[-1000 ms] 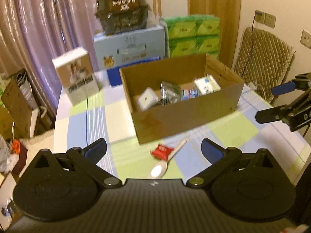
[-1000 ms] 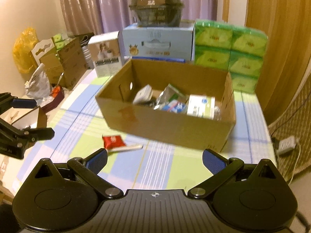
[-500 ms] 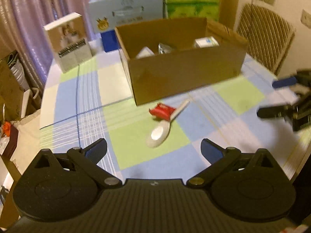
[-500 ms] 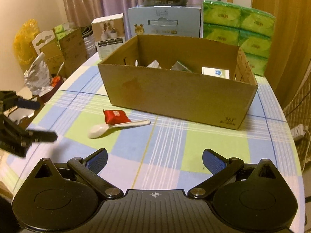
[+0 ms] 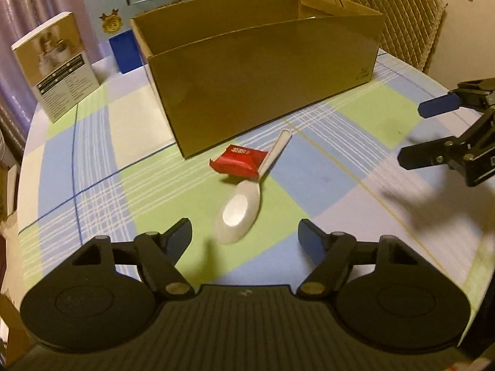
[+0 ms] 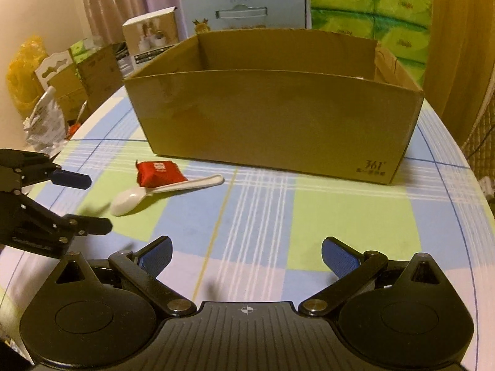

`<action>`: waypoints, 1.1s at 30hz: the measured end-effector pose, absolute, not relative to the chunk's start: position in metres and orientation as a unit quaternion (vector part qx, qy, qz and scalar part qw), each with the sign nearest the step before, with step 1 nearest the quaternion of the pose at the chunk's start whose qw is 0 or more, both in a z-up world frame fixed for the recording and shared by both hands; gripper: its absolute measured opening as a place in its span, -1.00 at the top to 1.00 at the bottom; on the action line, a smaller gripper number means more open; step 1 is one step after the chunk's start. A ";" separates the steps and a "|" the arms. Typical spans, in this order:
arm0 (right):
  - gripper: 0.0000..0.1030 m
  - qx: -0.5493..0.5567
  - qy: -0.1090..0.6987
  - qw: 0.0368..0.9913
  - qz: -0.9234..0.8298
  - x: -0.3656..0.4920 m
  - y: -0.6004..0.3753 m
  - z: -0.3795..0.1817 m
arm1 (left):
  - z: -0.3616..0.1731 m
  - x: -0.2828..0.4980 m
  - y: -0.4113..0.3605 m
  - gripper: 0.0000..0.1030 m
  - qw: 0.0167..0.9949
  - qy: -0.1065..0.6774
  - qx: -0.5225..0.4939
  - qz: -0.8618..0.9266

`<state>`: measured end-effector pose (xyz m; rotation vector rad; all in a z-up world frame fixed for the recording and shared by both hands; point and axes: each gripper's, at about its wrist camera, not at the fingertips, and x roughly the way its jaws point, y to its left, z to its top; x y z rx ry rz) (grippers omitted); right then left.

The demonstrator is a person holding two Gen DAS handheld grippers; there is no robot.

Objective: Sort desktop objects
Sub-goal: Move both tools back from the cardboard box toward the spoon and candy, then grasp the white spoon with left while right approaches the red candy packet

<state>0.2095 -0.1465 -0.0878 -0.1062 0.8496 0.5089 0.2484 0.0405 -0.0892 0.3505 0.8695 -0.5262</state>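
Note:
A white spoon (image 5: 244, 201) (image 6: 148, 191) lies on the checked tablecloth, its handle tucked under a red packet (image 5: 239, 162) (image 6: 159, 171). Both sit just in front of the open cardboard box (image 5: 263, 77) (image 6: 272, 117), whose contents are hidden by its front wall. My left gripper (image 5: 244, 238) (image 6: 92, 204) is open and low over the table, its fingers either side of the spoon's bowl and just short of it. To the right, my right gripper (image 6: 246, 253) (image 5: 414, 134) is open above bare cloth with nothing between its fingers.
A small white product box (image 5: 55, 68), a pale blue carton (image 6: 244, 9) and green tissue packs (image 6: 371, 9) stand behind the cardboard box. A quilted chair (image 5: 399, 15) is at the right. Bags and cartons (image 6: 46, 92) crowd the left beyond the table's edge (image 6: 476, 204).
Both grippers have dropped lower and moved forward toward the table. The spoon and red packet now lie close in front of my left gripper; the box's contents have gone out of sight.

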 end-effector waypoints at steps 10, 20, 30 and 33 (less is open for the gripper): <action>-0.96 -0.062 0.406 0.879 0.243 0.217 -0.141 -0.096 | -0.107 0.273 0.036 -0.15 0.850 0.410 0.182 -0.276; -0.96 -0.063 0.405 0.879 0.242 0.219 -0.141 -0.096 | -0.114 0.281 0.032 0.19 0.831 0.414 0.206 -0.309; -0.96 -0.071 0.392 0.883 0.248 0.217 -0.139 -0.092 | -0.110 0.270 0.022 0.46 0.801 0.423 0.243 -0.347; -0.96 -0.073 0.388 0.883 0.254 0.216 -0.138 -0.091 | -0.109 0.258 0.021 0.46 0.787 0.420 0.268 -0.364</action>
